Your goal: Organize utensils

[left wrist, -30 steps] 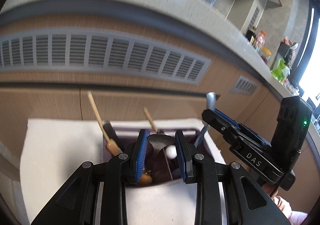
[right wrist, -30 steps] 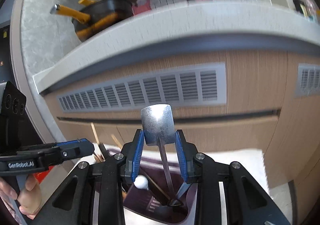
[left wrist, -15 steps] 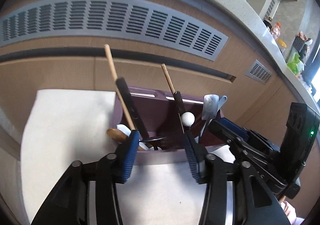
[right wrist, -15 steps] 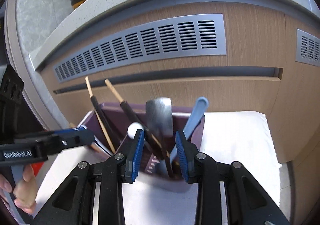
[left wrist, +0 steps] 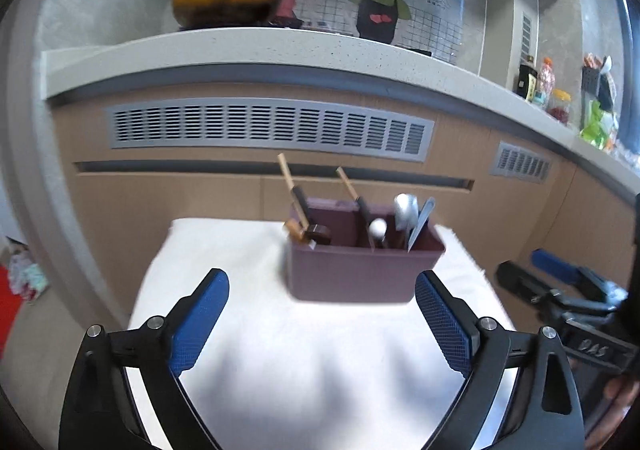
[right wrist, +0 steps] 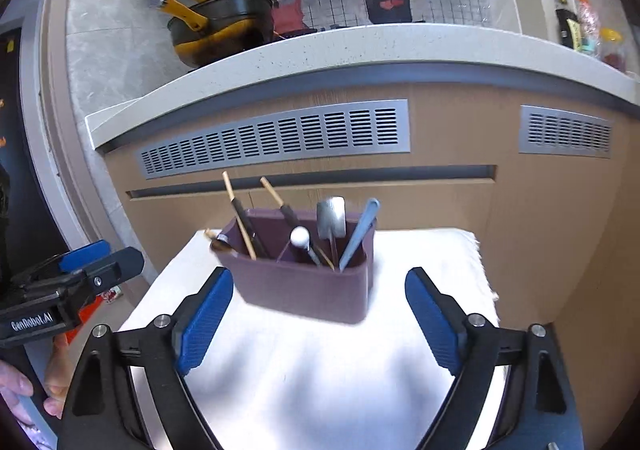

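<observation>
My left fingers are spread wide and hold nothing; my right fingers are equally wide and empty. Between and beyond them a plum-coloured utensil caddy stands upright on the white cloth covering the counter. Its left compartment holds a wooden spoon and a tilted chopstick. The right compartment holds another chopstick, a white ball-ended utensil, a steel spatula and a pale blue handle, all leaning, handles or heads sticking above the rim.
</observation>
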Tool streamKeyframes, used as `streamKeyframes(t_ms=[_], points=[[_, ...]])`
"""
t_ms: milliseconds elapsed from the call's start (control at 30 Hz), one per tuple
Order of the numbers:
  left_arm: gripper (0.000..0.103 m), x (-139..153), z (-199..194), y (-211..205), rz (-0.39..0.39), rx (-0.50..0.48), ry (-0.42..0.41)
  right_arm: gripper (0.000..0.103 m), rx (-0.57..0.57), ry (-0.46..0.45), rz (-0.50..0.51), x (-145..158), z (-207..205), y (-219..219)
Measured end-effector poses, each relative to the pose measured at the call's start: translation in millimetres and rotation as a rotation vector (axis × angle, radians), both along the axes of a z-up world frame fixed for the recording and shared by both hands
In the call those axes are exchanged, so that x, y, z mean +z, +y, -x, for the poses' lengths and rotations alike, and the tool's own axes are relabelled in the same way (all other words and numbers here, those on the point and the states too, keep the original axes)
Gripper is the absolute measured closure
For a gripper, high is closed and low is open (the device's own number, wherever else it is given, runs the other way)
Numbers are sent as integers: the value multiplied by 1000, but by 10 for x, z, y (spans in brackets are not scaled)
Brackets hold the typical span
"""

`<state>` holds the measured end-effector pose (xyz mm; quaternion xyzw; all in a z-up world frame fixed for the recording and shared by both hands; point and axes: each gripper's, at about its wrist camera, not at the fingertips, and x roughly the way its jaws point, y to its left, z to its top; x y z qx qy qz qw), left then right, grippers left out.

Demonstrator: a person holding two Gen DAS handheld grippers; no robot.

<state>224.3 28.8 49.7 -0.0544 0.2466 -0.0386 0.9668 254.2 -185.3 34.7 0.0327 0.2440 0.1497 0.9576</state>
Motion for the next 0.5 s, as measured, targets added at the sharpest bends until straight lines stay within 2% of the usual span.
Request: streamKeyframes(t_ms=[167, 233, 333, 500], points=[[4, -209, 495, -92, -97, 65, -23, 7, -48, 9, 61, -116, 491, -39], [2, -274, 654, -117, -108, 62, -22, 3, -72, 11, 92, -187, 684, -43], [0, -336, 913, -184, -123, 75, -40, 3, -93, 35, 125, -306, 910, -55], [0, -419, 1137, -290, -130, 76, -28, 3, -164, 55, 106, -449, 1205, -168]])
